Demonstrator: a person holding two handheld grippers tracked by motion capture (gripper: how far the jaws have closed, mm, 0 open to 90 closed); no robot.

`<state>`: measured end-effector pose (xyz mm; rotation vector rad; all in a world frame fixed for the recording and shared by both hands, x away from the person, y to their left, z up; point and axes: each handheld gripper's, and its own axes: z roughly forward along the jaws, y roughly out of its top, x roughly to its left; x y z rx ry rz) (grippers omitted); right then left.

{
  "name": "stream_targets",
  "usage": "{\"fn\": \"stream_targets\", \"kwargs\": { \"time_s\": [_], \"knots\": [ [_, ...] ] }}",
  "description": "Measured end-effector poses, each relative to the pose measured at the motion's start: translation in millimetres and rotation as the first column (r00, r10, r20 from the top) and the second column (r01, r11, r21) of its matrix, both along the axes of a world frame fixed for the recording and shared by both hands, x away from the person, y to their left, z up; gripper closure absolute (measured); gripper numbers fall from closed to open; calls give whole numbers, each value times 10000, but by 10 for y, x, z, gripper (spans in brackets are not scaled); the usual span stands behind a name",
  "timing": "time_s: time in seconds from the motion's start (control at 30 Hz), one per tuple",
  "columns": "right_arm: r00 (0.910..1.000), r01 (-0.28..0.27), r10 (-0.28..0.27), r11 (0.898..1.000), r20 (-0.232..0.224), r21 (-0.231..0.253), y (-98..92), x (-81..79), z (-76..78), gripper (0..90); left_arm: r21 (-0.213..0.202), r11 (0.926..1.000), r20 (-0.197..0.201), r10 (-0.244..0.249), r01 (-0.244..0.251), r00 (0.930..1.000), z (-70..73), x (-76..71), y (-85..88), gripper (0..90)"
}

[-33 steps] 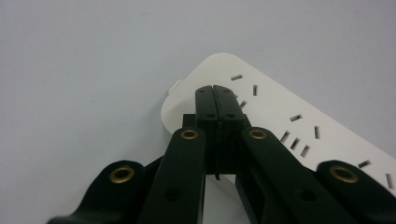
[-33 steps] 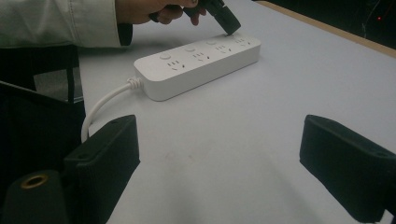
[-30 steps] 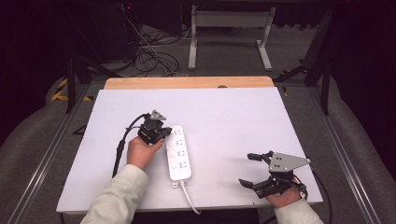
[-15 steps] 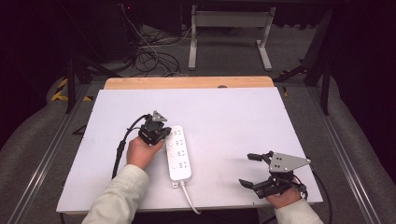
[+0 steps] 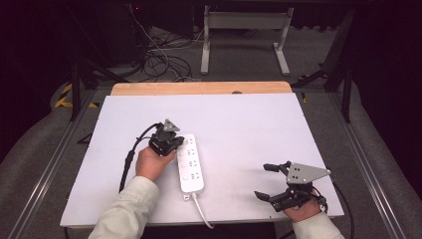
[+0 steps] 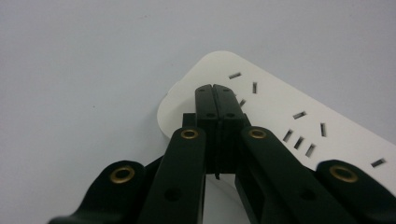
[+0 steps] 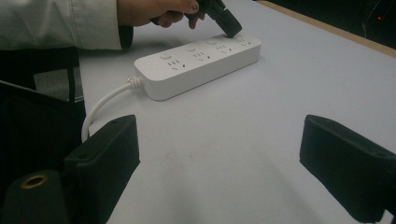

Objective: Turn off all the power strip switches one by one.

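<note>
A white power strip (image 5: 190,164) lies lengthwise on the white table (image 5: 259,124), its white cord (image 5: 201,211) trailing off the near edge. My left gripper (image 5: 179,141) is shut, nothing between its jaws, and points down at the strip's far end. In the left gripper view the closed tips (image 6: 215,91) rest on or just above the strip (image 6: 280,116) by its last socket. My right gripper (image 5: 267,181) stands open near the table's front right corner, apart from the strip. Between its wide jaws (image 7: 224,149) I see the strip (image 7: 196,63), the left gripper (image 7: 231,29) and a hand.
A wooden strip (image 5: 199,88) borders the table's far edge. Beyond it, loose cables (image 5: 159,55) and a metal frame (image 5: 244,35) stand on the floor. Metal rails (image 5: 47,169) run along both sides of the table. A black cable (image 5: 127,162) trails from the left gripper.
</note>
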<state>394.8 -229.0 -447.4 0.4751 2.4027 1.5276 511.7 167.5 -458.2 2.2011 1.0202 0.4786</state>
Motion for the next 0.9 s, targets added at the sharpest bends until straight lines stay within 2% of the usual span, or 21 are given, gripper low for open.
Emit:
{"fn": "stream_targets", "kwargs": {
  "time_s": [0.13,0.27,0.33,0.57,0.67,0.9],
  "knots": [
    [10000,5,-5,10000,30,14,-4,-6,2,123,-35,10000,-51,19,-20,10000,2,6,8,900],
    [10000,-8,8,10000,21,7,-6,-6,1,123,120,9999,24,113,-113,9999,8,2,7,900],
    [10000,-13,13,10000,28,8,-6,-7,2,123,-11,10000,-76,79,-79,9999,7,4,22,900],
    [10000,-22,22,10000,34,0,0,-10,2,123,48,9999,-29,146,-146,9999,7,-3,23,900],
    [10000,-22,22,10000,32,0,1,-11,1,123,-127,9998,-54,161,-162,9999,-4,-2,30,900],
    [10000,-36,36,10000,29,9,2,-15,2,123,-14,9997,-8,238,-238,9997,-2,-13,11,900]
  ]
}}
